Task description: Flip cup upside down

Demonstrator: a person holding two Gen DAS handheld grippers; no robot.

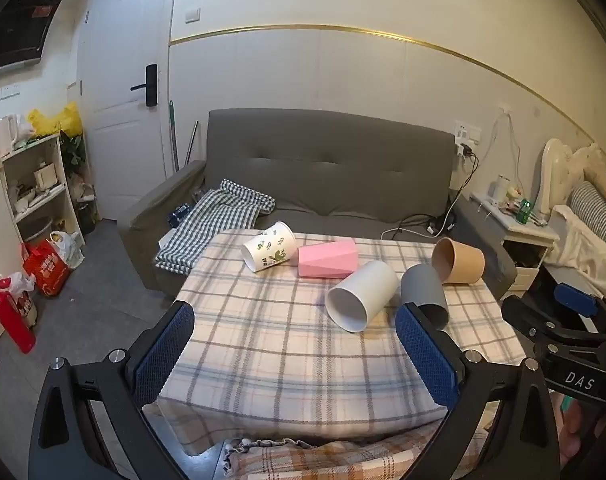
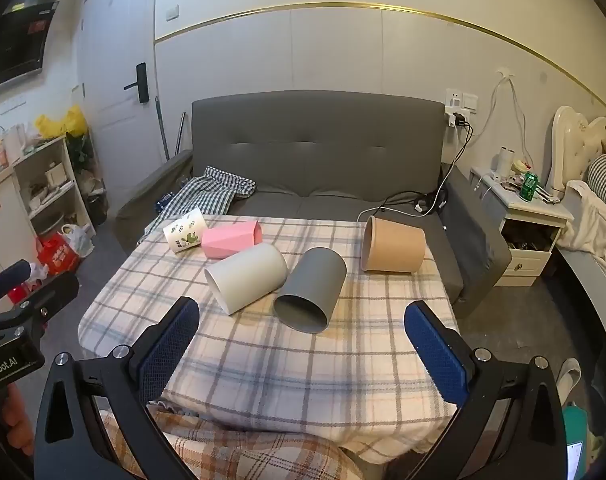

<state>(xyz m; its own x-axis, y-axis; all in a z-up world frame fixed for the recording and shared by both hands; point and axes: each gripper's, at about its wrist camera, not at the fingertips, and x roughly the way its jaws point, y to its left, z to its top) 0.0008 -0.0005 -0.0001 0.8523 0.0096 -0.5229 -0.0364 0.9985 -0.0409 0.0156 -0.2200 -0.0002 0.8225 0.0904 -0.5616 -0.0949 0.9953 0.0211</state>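
Note:
Several cups lie on their sides on the plaid-covered table (image 1: 263, 352) (image 2: 303, 368): a white leaf-print cup (image 1: 267, 246) (image 2: 185, 230), a pink faceted cup (image 1: 328, 258) (image 2: 231, 239), a plain white cup (image 1: 361, 295) (image 2: 247, 275), a grey cup (image 1: 425, 290) (image 2: 311, 290) and a tan paper cup (image 1: 458, 260) (image 2: 393, 245). My left gripper (image 1: 295, 320) is open and empty, above the table's near edge. My right gripper (image 2: 303, 316) is open and empty, with the grey cup's mouth just beyond its fingertips.
A grey sofa (image 1: 327, 176) (image 2: 315, 148) with a checked cloth (image 1: 219, 220) stands behind the table. A shelf (image 1: 35, 188) and red bags (image 1: 47, 268) are at left, a nightstand (image 2: 531, 224) and bed (image 2: 599, 200) at right.

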